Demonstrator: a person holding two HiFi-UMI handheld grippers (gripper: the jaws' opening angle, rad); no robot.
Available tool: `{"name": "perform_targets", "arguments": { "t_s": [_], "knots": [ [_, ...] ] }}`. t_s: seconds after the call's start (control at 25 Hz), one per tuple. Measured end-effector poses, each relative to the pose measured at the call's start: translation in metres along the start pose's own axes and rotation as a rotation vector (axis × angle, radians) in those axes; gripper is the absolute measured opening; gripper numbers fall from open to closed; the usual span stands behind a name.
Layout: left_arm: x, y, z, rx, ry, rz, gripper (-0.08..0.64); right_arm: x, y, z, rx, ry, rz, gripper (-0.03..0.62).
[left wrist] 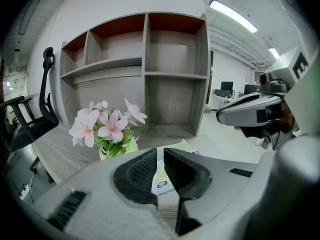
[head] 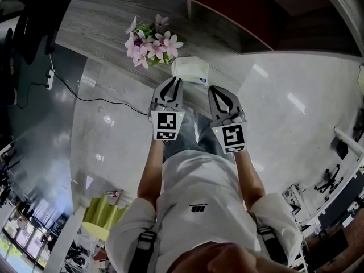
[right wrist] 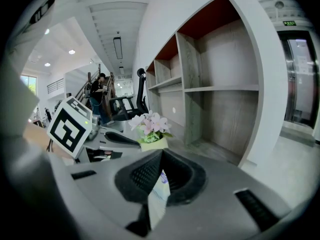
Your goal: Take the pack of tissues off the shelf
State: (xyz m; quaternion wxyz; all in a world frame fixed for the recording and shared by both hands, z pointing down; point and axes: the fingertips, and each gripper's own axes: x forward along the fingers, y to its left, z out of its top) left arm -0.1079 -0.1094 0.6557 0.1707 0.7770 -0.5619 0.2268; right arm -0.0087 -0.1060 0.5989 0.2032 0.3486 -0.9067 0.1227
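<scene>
The pack of tissues, pale green and white with a blue mark, lies on the wooden bottom board of the shelf, right of a pot of pink flowers. My left gripper is shut and empty, its tips just short of the pack's near edge. My right gripper is also shut and empty, a little nearer me and to the pack's right. In the left gripper view the pack shows below the closed jaws. In the right gripper view a strip of the pack shows through the jaws' hollow.
The shelf unit has several empty cubbies behind the flowers. A black office chair stands at the left. A cable runs over the glossy floor. A person stands far back in the right gripper view.
</scene>
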Motion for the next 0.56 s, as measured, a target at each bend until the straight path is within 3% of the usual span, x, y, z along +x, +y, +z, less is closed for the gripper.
{"name": "perform_targets", "arguments": {
  "t_s": [0.56],
  "knots": [
    [-0.0088,-0.0003,0.0013,-0.001,-0.003,0.019,0.036,-0.0028,0.0025,-0.0006,-0.014,0.002,0.014,0.025]
  ]
}}
